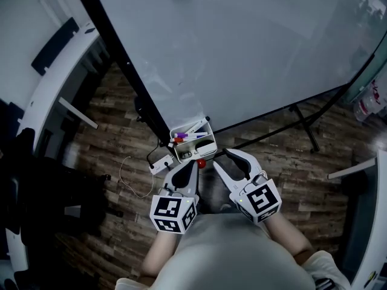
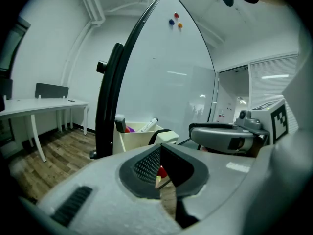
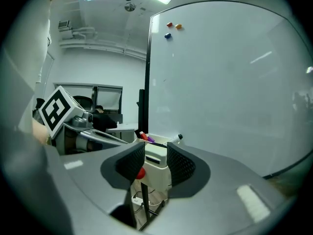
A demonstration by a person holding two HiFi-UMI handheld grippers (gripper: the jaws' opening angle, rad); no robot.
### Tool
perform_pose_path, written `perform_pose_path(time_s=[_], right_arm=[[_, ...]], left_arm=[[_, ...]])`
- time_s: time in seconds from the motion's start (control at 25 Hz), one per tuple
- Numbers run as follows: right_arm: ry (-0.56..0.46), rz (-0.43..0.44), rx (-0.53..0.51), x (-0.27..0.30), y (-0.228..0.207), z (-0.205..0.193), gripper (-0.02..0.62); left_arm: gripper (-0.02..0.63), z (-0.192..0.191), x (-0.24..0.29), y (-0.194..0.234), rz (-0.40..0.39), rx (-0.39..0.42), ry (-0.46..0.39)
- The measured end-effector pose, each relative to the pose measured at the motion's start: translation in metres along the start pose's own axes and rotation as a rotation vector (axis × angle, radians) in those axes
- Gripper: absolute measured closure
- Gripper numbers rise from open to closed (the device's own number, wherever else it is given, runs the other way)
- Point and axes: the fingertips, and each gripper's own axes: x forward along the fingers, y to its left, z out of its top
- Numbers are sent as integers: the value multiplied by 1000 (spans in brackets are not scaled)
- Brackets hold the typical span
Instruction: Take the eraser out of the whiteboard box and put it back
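Eraser point(image 1: 206, 147) lay in the near end of the whiteboard box point(image 2: 132, 141), straight ahead of the right gripper point(image 3: 156, 164) and framed in the gap of its jaws, which stood released, their pads pressing on nothing. Markers point(image 1: 188, 135) lay in the box beyond the eraser, farther from that gripper. A small red round thing point(image 1: 201, 162) sat below the box, just off the gripper's left pad. The left gripper point(image 2: 160, 166) hung at the right one's left, clenched on nothing. The step looked to be the reach for the eraser. It likely called for carrying the spread jaws level astride the eraser's two sides, clear of the box wall and markers, closing squarely, then lifting straight up.
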Motion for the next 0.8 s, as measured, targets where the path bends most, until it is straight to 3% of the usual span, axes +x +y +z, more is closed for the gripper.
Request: perform_pose_path(time_s=[0.32, 0.8], right_arm=[[21, 112, -47, 18, -2, -6, 366], [38, 232, -132, 42, -1, -11, 314]], left_arm=[[600, 1, -1, 9, 104, -38, -26], [600, -2, -12, 28, 247, -89, -53]])
